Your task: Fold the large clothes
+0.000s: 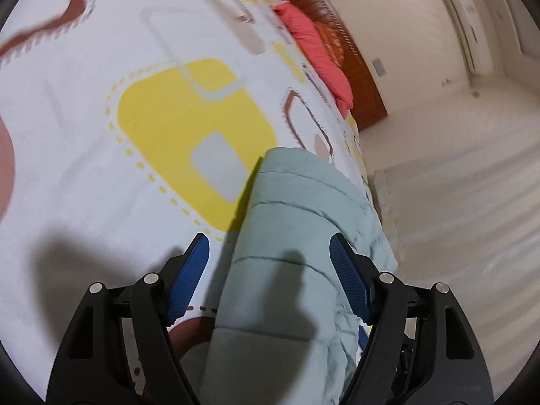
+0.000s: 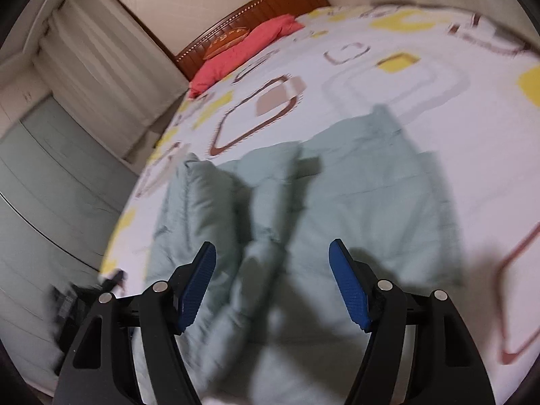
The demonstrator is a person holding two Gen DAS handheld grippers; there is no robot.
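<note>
One green jacket (image 2: pixel 354 195) lies mid-frame on one bed (image 2: pixel 472 135), one red pillow (image 2: pixel 243 50) upper left; left tongs (image 1: pixel 270 246) and right tongs (image 2: pixel 273 253) both gape apart, holding nothing.

We see bed (image 2: pixel 422 108) with white sheet, yellow and brown shapes. Red pillow (image 2: pixel 243 50) lies against wooden headboard (image 2: pixel 270 0). Pale curtain (image 2: pixel 101 57) hangs beside bed.

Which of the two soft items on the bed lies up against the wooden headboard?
The coral-red pillow: it rests against the headboard, while the pale green quilted jacket lies lower down the bed, beneath the open grippers.
</note>
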